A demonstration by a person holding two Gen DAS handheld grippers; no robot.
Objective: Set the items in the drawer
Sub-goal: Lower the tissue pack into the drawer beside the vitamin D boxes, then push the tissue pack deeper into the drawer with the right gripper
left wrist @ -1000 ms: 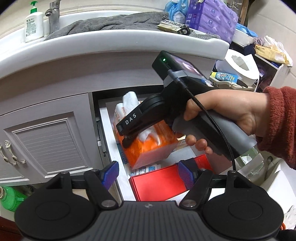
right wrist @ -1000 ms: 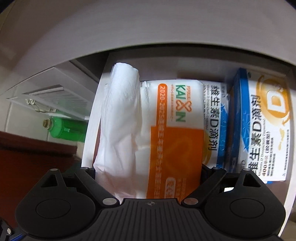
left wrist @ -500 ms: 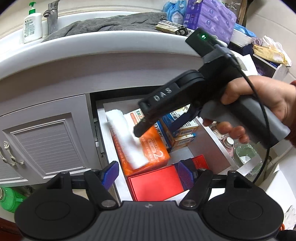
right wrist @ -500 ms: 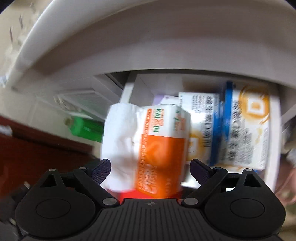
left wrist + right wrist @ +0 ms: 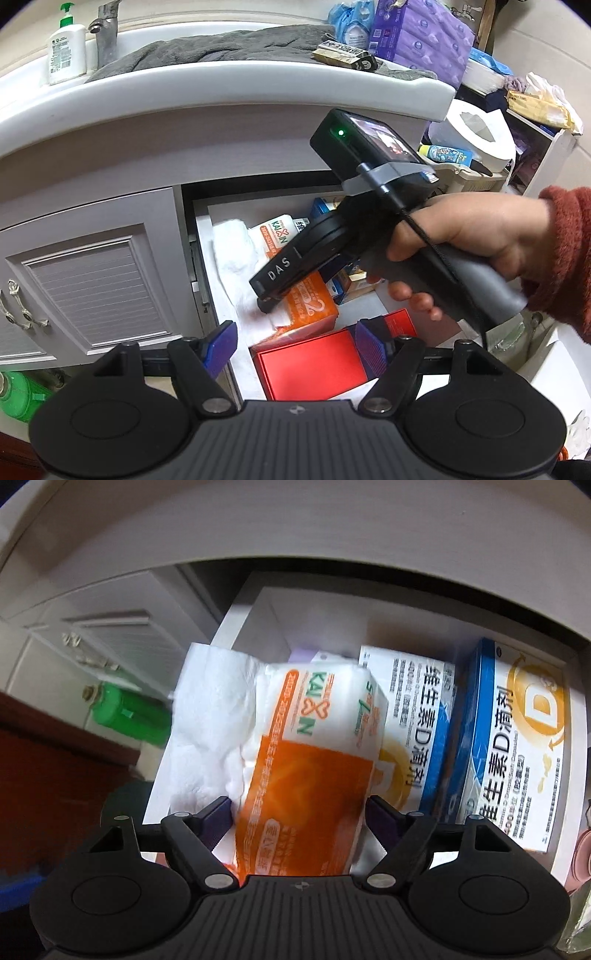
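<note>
An orange and white tissue pack [image 5: 284,266] lies in the open drawer [image 5: 201,236] under the sink counter, along its left side. In the right wrist view the pack [image 5: 306,768] sits between my right gripper's fingers [image 5: 299,819], which stand wide on either side of it; I cannot tell whether the pads [image 5: 218,812] touch it. In the left wrist view the right gripper [image 5: 269,299] reaches down onto the pack. My left gripper [image 5: 295,345] is open and empty, held above the drawer's front.
Blue and white vitamin D boxes [image 5: 517,738] lie to the right of the pack in the drawer. A red box [image 5: 314,365] lies at the drawer's front. The white sink counter [image 5: 221,96] overhangs the drawer. A green bottle [image 5: 125,716] stands on the floor at the left.
The right gripper set the tissue pack down in the drawer, let go and lifted away with open fingers. Now it has come back down with the fingers around the pack. The left gripper stayed still.
</note>
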